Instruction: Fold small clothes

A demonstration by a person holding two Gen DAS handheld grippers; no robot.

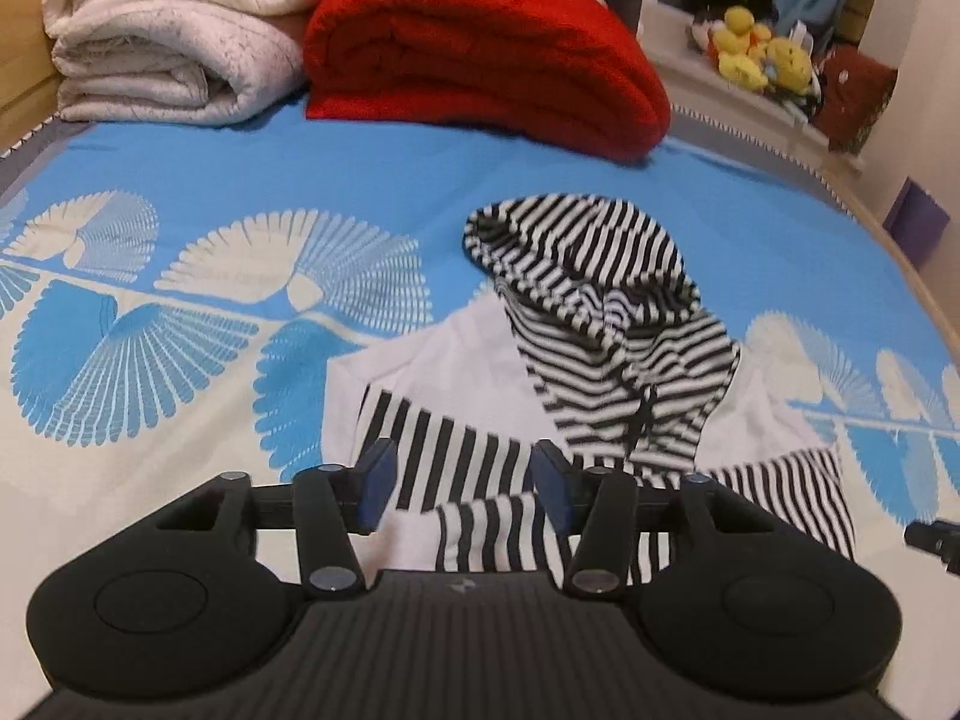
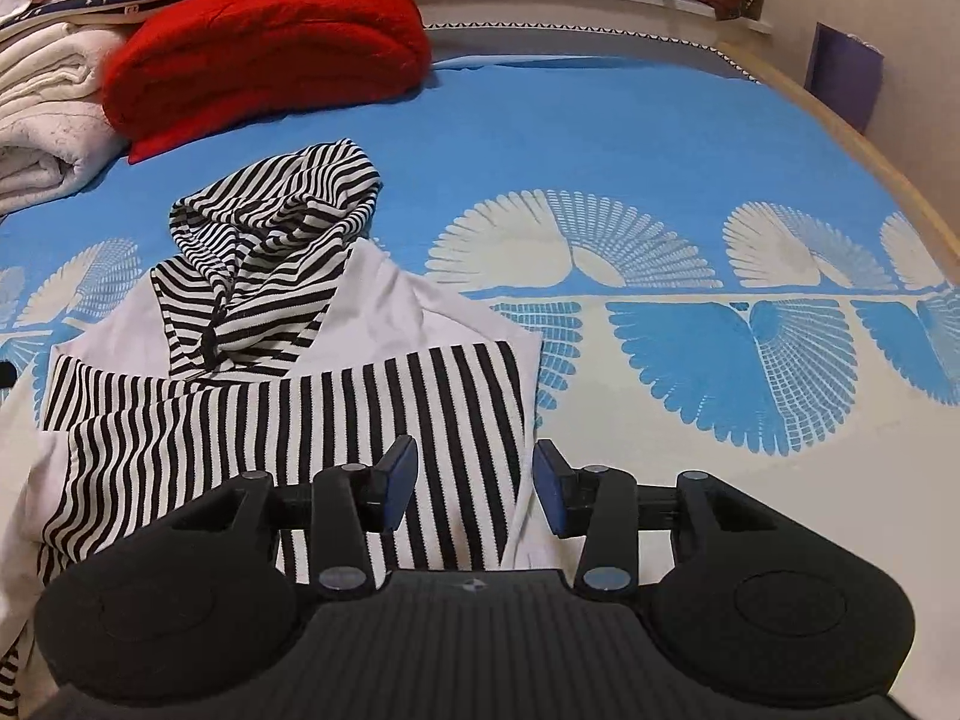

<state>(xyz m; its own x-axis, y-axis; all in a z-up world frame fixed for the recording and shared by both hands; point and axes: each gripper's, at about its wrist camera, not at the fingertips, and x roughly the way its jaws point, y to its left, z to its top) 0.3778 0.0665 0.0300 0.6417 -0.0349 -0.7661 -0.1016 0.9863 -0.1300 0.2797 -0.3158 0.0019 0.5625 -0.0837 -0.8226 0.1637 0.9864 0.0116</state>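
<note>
A small white hooded top with black-and-white stripes [image 1: 606,354] lies on the blue and white bedspread [image 1: 252,168]. Its striped hood [image 1: 570,240] points away and its striped sleeves are folded across the white body. My left gripper [image 1: 462,480] is open and empty, hovering over the left part of the top. In the right wrist view the same top [image 2: 288,372] lies left of centre, hood [image 2: 282,210] at the far end. My right gripper [image 2: 474,483] is open and empty over the top's right edge.
A folded red blanket [image 1: 480,54] and a folded cream quilt [image 1: 174,30] lie at the far end of the bed. Yellow plush toys [image 1: 762,48] sit on a shelf beyond. The bed's wooden edge [image 2: 888,162] runs along the right.
</note>
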